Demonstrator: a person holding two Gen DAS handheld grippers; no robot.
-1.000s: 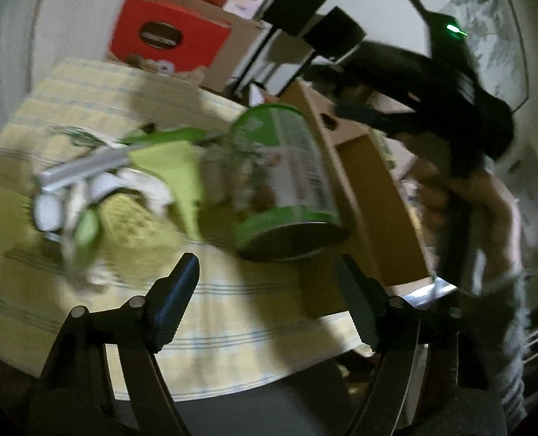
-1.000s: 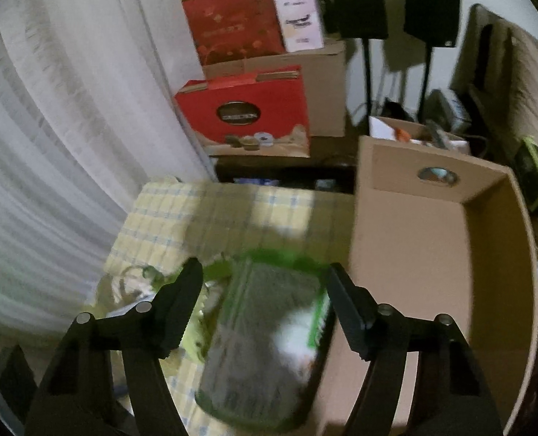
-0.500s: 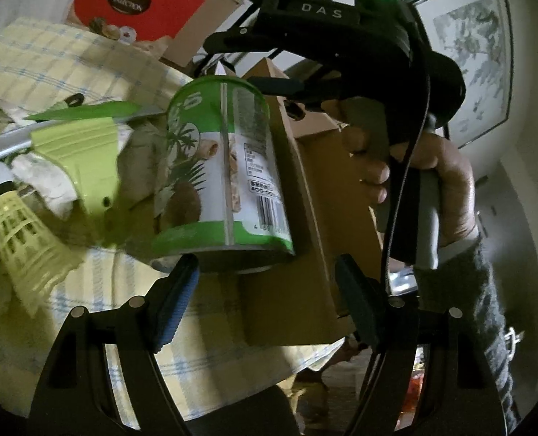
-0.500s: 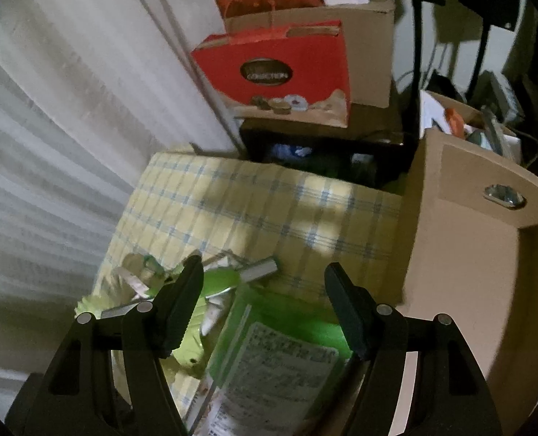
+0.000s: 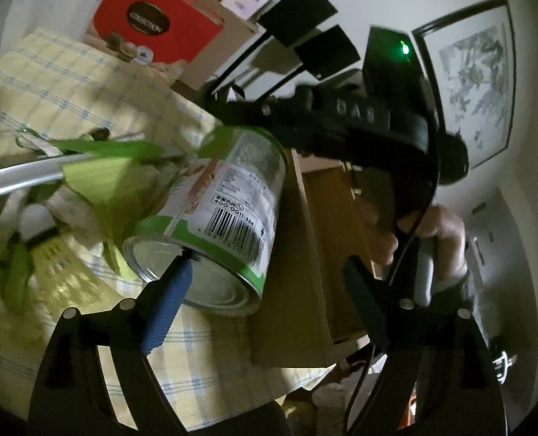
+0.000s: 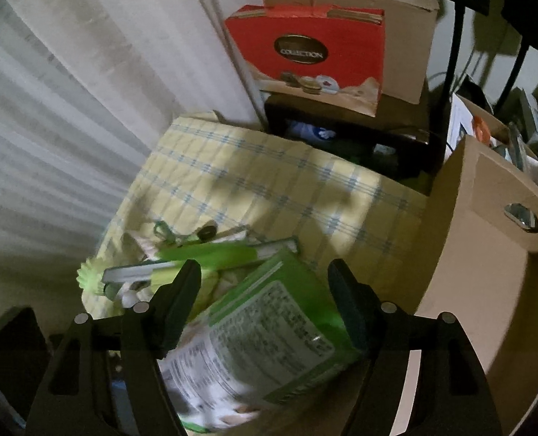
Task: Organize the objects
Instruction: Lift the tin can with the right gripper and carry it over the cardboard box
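pale pleated curtains [image 6: 87,109] hang behind a surface [image 6: 254,189] spread with a yellow cloth checked in blue. beyond it a red box [image 6: 305,54] shows the word "collection" in a dark oval, propped against cardboard cartons; the same box appears in the left wrist view [image 5: 156,32].

a green and white can [image 5: 221,214] is tilted, its long axis slanting, with the metal end pointing down toward the left claw [image 5: 272,283] and the far end up toward the right claw's body. its label carries a barcode and the digits "400-0011-394"; the finer print is too small to read. in the right wrist view the can [image 6: 269,334] sits between the right claw [image 6: 269,309] fingers, blurred, its label of dense text facing the camera.

the right claw grips the can by its sides, and its body bears the letters "das" and a green light. a hand [image 5: 440,243] holds its handle.

the left claw stands apart, its jaws having just been widening, 1 blue-padded finger [image 5: 167,305] just beside the can's metal rim; whether it touches i cannot tell.

a brown cardboard box [image 6: 487,290] stands open just right of the can. green and white clutter [image 6: 181,258] lies on the cloth left of it.
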